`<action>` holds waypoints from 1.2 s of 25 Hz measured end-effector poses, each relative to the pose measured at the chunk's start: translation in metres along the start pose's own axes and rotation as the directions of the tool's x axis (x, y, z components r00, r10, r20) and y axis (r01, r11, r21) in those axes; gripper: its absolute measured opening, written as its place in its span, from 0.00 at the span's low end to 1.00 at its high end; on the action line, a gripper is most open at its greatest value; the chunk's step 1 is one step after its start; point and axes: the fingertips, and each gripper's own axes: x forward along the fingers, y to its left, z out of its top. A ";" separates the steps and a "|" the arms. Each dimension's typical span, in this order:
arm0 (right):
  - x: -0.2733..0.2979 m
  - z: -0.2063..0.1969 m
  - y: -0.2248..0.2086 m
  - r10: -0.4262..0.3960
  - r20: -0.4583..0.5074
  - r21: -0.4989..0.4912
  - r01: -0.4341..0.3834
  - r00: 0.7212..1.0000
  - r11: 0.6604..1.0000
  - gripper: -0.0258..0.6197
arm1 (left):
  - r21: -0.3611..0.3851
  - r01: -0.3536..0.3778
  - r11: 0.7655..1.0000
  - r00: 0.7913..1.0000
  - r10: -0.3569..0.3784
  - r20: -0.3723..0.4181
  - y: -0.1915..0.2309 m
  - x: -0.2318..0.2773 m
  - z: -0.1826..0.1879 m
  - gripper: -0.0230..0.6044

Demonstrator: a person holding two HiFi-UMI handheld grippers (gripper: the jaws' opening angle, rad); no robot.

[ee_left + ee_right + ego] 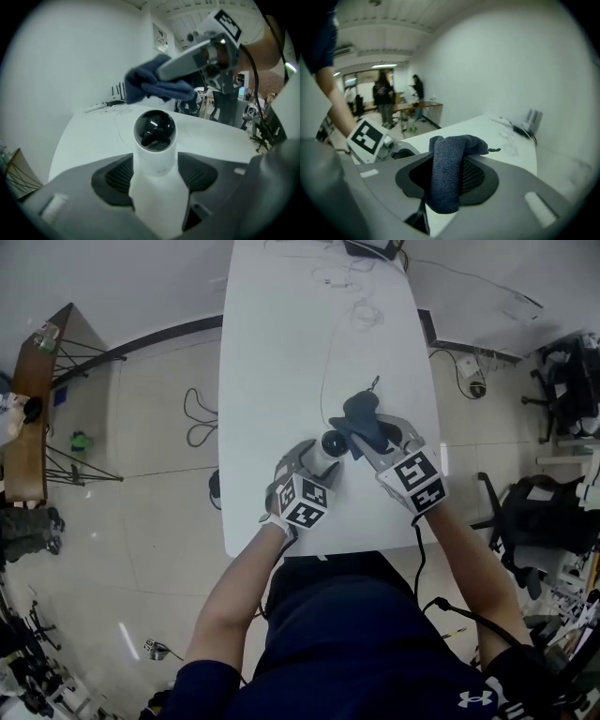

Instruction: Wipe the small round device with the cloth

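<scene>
Left gripper view: black-domed device (155,140)

Head view: overhead, looking steeply down on the long white table (281,381).
Left gripper view: low, close, facing along that table.
Right gripper view: low, close, likewise.
Shared: the table, in all three.

The table (281,352) ran away from the person. Near its close edge the small round device (332,442) stood clamped between the jaws of the left gripper (317,457), its head past the jaw tips. Just to its right and slightly beyond, not touching it, the cloth (364,418) was pinched between the jaws of the right gripper (375,442). A cable (324,362) lay farther back on the table. On the floor, a side table (33,418) stood well left and a chair (525,512) right.
</scene>
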 end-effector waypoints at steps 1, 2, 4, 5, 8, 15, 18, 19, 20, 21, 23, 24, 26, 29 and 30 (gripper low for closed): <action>0.001 0.017 0.015 0.058 -0.019 -0.135 -0.060 0.998 0.989 0.24 | -0.006 -0.004 1.000 1.000 0.004 0.004 0.001 -0.001 0.001 0.51; 0.004 0.026 0.030 0.104 -0.064 -0.264 -0.117 0.993 0.957 0.24 | -0.012 -0.007 1.000 1.000 0.007 0.010 0.001 -0.001 0.003 0.51; 0.015 0.022 0.050 0.130 -0.182 -0.466 -0.201 0.975 0.862 0.24 | -0.017 -0.009 1.000 1.000 0.009 0.020 -0.001 -0.002 0.007 0.51; 0.021 0.015 0.055 0.121 -0.225 -0.526 -0.225 0.967 0.820 0.24 | -0.015 -0.008 1.000 1.000 0.008 0.022 -0.003 -0.003 0.009 0.51; 0.030 0.009 0.047 0.105 -0.232 -0.512 -0.213 0.967 0.832 0.24 | 0.000 -0.004 1.000 1.000 0.004 0.028 -0.006 -0.008 0.012 0.51; 0.047 -0.017 -0.019 0.178 -0.164 0.045 -0.173 0.970 0.984 0.24 | 0.008 -0.009 1.000 1.000 0.008 0.020 -0.004 -0.017 0.011 0.51; 0.056 -0.039 -0.031 0.225 -0.193 0.134 -0.202 0.955 0.970 0.23 | -0.006 -0.008 1.000 1.000 0.008 0.013 -0.007 -0.017 0.011 0.51; 0.059 -0.047 -0.032 0.245 -0.200 0.156 -0.216 0.949 0.964 0.24 | -0.013 -0.009 1.000 1.000 0.009 0.011 -0.008 -0.017 0.011 0.50; 0.062 -0.053 -0.031 0.261 -0.204 0.175 -0.228 0.943 0.958 0.24 | -0.019 -0.010 1.000 1.000 0.010 0.009 -0.009 -0.017 0.009 0.50; 0.065 -0.060 -0.031 0.271 -0.207 0.190 -0.234 0.940 0.954 0.24 | -0.023 -0.011 1.000 1.000 0.011 0.006 -0.009 -0.017 0.008 0.50; 0.071 -0.072 -0.031 0.276 -0.215 0.206 -0.232 0.937 0.951 0.24 | -0.026 -0.012 1.000 1.000 0.012 -0.001 -0.011 -0.017 0.006 0.49; 0.074 -0.079 -0.031 0.275 -0.223 0.208 -0.230 0.935 0.951 0.24 | -0.029 -0.012 1.000 1.000 0.012 -0.003 -0.012 -0.017 0.006 0.48; 0.079 -0.093 -0.029 0.268 -0.239 0.202 -0.222 0.933 0.954 0.24 | -0.043 -0.018 0.999 1.000 0.018 -0.005 -0.014 -0.016 0.006 0.48; 0.086 -0.108 -0.029 0.233 -0.247 0.184 -0.191 0.941 0.964 0.24 | -0.058 -0.032 0.998 1.000 0.031 -0.002 -0.015 -0.015 0.008 0.48; 0.088 -0.111 -0.029 0.216 -0.247 0.175 -0.176 0.945 0.969 0.24 | -0.060 -0.035 0.998 0.999 0.035 -0.001 -0.014 -0.015 0.009 0.48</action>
